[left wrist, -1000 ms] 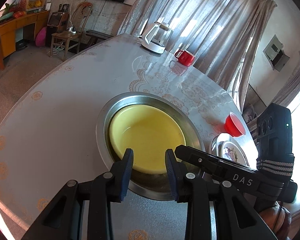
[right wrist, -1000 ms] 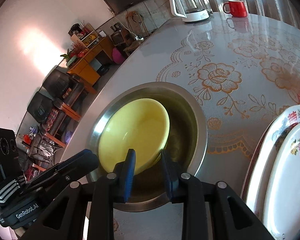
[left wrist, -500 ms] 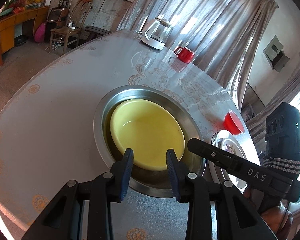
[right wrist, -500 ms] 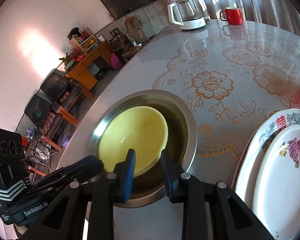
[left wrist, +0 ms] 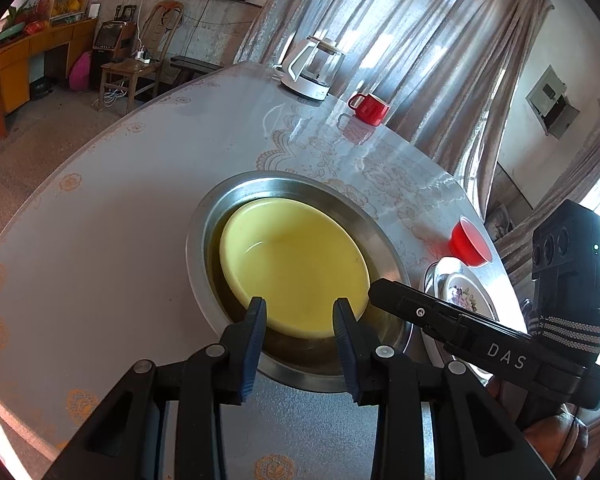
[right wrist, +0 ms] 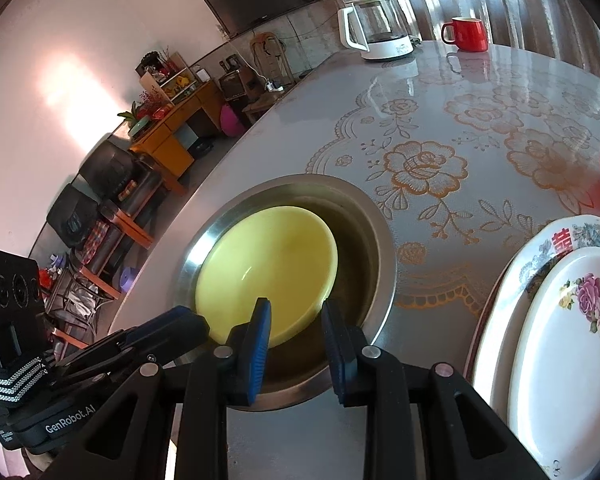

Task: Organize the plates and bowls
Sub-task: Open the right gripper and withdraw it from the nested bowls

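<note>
The yellow bowl [left wrist: 296,264] sits nested in the steel basin [left wrist: 204,216] mid-table; both grippers, left [left wrist: 299,312] and right [right wrist: 296,312], hover empty, jaws apart. The red bowl [left wrist: 469,242] near the table's right edge seems left to sort.

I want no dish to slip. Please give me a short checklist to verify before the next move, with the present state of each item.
1. Yellow bowl sits inside steel basin: ok.
2. Left gripper empty, jaws apart: ok.
3. Right gripper empty, jaws apart: ok.
4. Flowered plates stacked beside the basin, apart from it: ok.
5. Red bowl away from both grippers: ok.
6. Bowl dry inside: cannot tell.
</note>
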`<state>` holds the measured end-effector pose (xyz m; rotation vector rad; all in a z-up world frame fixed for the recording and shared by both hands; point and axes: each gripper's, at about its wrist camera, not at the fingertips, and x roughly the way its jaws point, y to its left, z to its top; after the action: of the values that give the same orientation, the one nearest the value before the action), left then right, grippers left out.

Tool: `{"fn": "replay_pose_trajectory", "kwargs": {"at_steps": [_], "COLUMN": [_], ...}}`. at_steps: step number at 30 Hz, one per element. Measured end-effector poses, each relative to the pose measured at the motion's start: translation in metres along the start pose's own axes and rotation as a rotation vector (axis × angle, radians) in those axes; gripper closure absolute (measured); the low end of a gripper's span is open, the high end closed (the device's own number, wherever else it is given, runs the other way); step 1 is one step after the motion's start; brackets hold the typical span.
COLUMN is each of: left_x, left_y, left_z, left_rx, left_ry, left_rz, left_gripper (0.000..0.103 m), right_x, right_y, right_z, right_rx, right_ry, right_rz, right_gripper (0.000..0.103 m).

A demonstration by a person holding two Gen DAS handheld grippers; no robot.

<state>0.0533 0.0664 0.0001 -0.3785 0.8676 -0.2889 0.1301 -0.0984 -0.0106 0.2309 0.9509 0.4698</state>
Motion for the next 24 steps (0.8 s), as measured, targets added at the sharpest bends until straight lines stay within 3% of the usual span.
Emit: {"fn": "replay_pose_trajectory", "kwargs": {"at_steps": [24], "left_x": [-0.005], "left_y": [-0.017], "left_z": [-0.002], "left_rx": [0.074], "left_ry": [-0.013], "left_rz": [0.044], "left_gripper": [0.068], "right_x": [-0.022], "right_y": [-0.019], "right_z": [0.000], "right_rx": [0.062], "right_ry": [-0.073], "right_rz": [0.033], "right_gripper": [0.066]}}
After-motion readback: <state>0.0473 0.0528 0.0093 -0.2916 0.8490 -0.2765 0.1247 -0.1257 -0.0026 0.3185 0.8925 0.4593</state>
